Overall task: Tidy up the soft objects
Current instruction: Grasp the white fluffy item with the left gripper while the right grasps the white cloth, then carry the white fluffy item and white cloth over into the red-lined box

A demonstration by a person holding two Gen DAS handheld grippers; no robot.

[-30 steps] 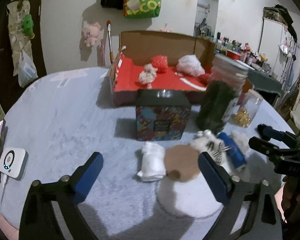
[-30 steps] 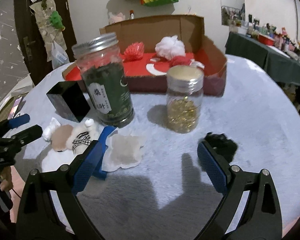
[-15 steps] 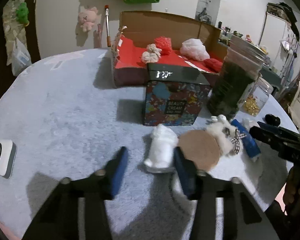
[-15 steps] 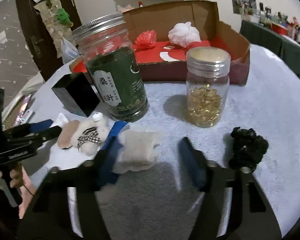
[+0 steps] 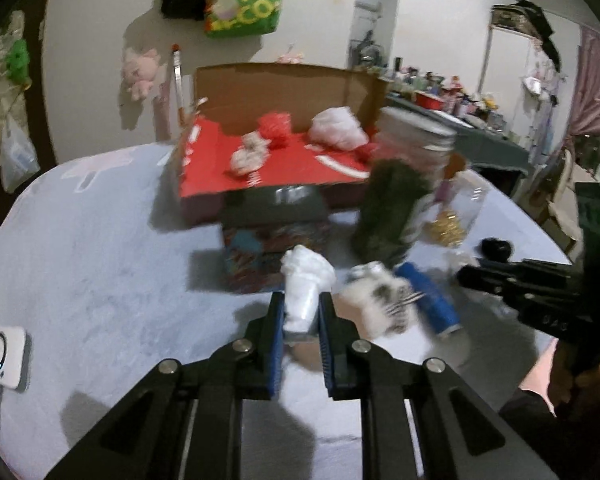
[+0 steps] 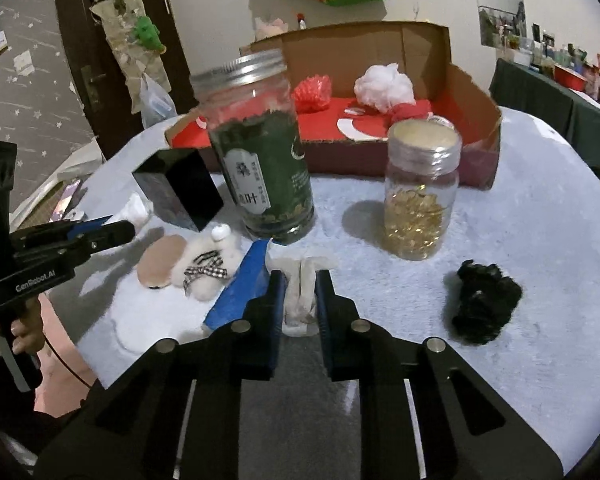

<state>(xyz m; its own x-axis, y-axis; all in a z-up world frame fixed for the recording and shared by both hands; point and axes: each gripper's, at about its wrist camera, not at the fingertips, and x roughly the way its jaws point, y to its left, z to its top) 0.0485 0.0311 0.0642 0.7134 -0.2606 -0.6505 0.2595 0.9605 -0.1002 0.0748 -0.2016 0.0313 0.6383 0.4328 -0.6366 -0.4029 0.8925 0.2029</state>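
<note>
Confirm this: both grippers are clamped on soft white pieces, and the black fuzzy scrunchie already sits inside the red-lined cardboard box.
Not quite. The black scrunchie lies on the table, outside the cardboard box, as the right wrist view shows. The left gripper and right gripper are indeed clamped on a white bundle and a white cloth.

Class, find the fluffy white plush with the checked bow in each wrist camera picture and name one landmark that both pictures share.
Left wrist view: the white plush with the checked bow lies blurred, right of centre, just right of the left gripper.
Right wrist view: the plush lies left of centre, in front of the green-filled jar.
Shared landmark: the cardboard box with the red lining behind.
</note>
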